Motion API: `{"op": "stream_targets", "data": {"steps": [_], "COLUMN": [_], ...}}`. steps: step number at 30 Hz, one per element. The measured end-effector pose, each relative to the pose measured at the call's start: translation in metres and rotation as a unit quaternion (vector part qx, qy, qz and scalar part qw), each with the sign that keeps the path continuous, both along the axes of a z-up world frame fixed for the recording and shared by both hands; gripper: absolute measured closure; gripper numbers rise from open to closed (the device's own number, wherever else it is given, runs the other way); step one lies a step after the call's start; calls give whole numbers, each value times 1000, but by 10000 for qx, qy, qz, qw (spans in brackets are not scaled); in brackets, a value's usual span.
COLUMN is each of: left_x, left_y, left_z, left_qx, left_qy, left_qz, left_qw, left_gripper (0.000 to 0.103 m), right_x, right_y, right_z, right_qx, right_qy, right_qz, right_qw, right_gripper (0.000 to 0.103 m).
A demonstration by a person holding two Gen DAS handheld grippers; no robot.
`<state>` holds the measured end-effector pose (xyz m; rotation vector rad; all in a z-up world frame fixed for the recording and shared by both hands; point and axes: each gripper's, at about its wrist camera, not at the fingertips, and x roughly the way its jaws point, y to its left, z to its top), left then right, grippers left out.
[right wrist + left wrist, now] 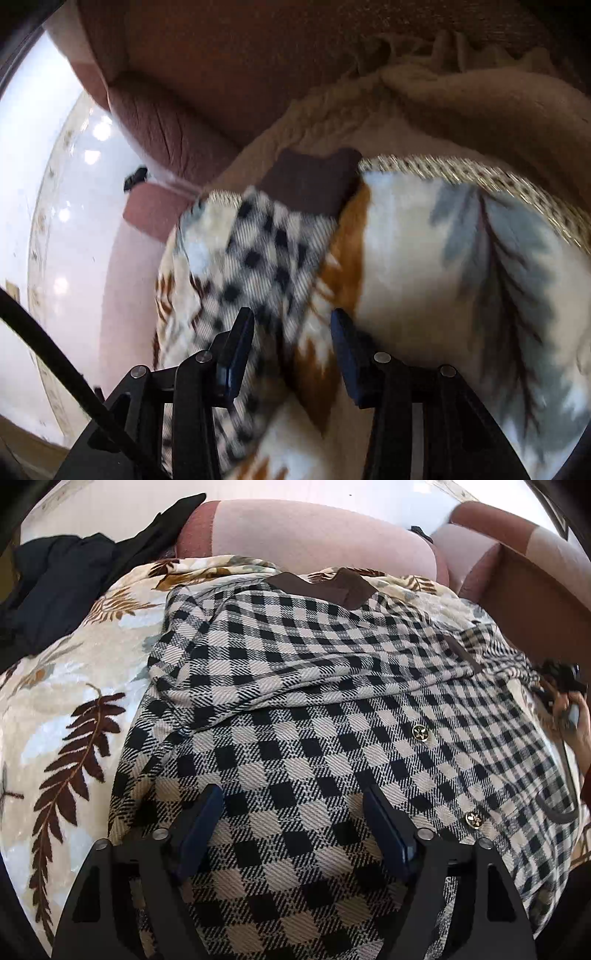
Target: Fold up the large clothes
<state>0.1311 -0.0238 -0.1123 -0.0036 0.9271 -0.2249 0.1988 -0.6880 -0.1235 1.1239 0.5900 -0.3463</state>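
While the left gripper [291, 812] hangs just above the checked coat [314, 709], its blue-padded fingers [388, 823] stand wide apart w/ nothing clamped between them, only plaid cloth showing beneath. Two gold star buttons [420, 733] sit on the coat's front panel, right of that gripper. Further up, one sleeve [295, 653] lies folded across the coat's body, w/ a brown cuff band at its end near the right edge. Beyond that the brown collar [321, 587] marks the far end of the garment. The coat lies spread on a leaf-print blanket [66, 709], cream w/ brown & grey-blue fronds. A black garment [55, 579] is heaped at the blanket's far left corner. Behind everything, pink & brown sofa cushions [314, 542].

On the right side, a hand [576, 716] grips the other tool at the coat's edge. From that wrist cam, blurred, the right gripper [291, 332] has its fingers [236, 347] partly apart; a strip of checked cloth & blanket show between them, but can't tell if the pads touch the fabric. Past them the brown collar again, then a beige fringed throw [461, 99] against the sofa back. Glossy white floor [48, 184] off to the left.
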Motion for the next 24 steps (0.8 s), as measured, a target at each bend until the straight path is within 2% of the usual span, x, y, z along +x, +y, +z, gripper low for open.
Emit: {"op": "stream_targets", "data": {"steps": [3, 4, 6, 8, 12, 15, 17, 21, 24], "left_x": [1, 1, 1, 0, -1, -1, -2, -5, -7], "left_y": [-2, -2, -3, -3, -5, -5, -5, -4, -4], "left_z": [-1, -1, -1, -1, -1, -1, -1, 0, 0], "left_qx": [22, 23, 36, 71, 143, 165, 171, 167, 155], "left_qy": [-2, -6, -14, -21, -36, -40, -38, -35, -27], "left_qz": [-41, -46, -63, -72, -75, -73, -70, -49, -50], "left_qw": [10000, 10000, 10000, 9999, 9999, 9998, 9998, 9998, 9999], "left_gripper": [22, 21, 21, 21, 21, 21, 21, 21, 21], "right_x": [12, 16, 21, 26, 29, 34, 45, 65, 73], "right_y": [0, 1, 9, 14, 39, 75, 110, 198, 273], "right_z": [3, 3, 8, 17, 55, 84, 95, 95, 83], "right_qx": [-44, -70, -199, -390, -1058, -1392, -1499, -1697, -1732], "right_qy": [-30, -16, 142, 313, 207, -63, -218, -284, -298], "right_qz": [-93, -118, -182, -226, 17, 516, 1040, 2347, 3491], "right_qw": [9999, 9999, 9995, 9985, 9942, 9889, 9830, 9567, 9205], "right_gripper": [56, 59, 95, 96, 97, 97, 97, 98, 98]}}
